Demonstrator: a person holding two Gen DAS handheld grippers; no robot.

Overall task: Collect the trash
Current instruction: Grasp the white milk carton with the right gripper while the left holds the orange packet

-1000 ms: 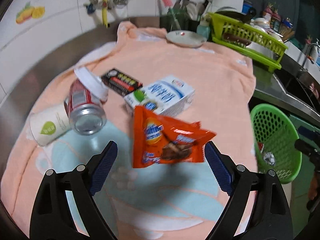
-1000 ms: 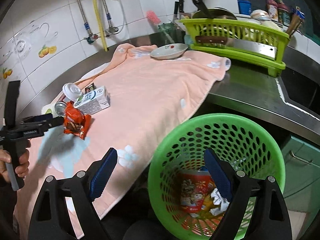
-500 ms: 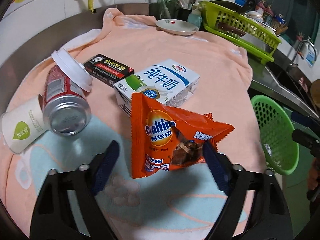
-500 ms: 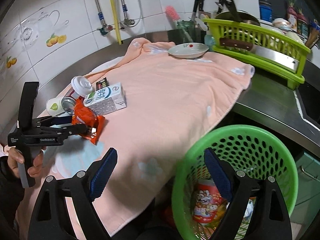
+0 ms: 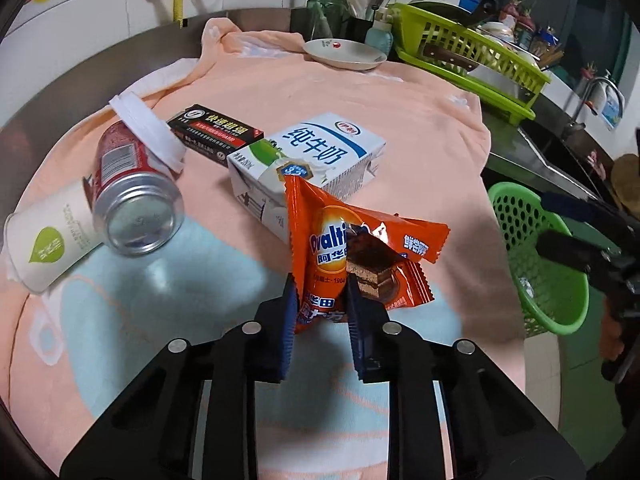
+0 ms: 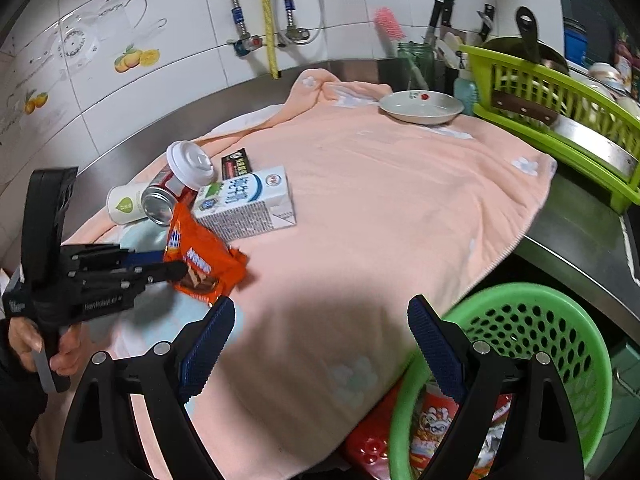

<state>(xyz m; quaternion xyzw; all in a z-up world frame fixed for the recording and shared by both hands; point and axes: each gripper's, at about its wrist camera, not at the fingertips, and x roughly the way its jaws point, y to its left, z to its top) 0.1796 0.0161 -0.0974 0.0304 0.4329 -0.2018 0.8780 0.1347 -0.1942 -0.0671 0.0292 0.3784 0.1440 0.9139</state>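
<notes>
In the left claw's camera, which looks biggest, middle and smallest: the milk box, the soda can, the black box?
1. milk box, biggest.
2. soda can, though it lies nearer the camera, so unsure.
3. black box, smallest; it is partly hidden.

On my left wrist view, the snack packet (image 5: 352, 256) sits on the towel (image 5: 360, 92) just before the milk carton (image 5: 308, 160). Left of it lie the can (image 5: 132, 196) and paper cup (image 5: 48, 240), touching. The basket (image 6: 532, 344) hangs off the tabletop's right edge.

Glossy foil snack wrapper (image 5: 362, 252), shiny metal can (image 5: 134, 200), soft terry towel (image 5: 360, 128), perforated plastic basket (image 6: 532, 344)
</notes>
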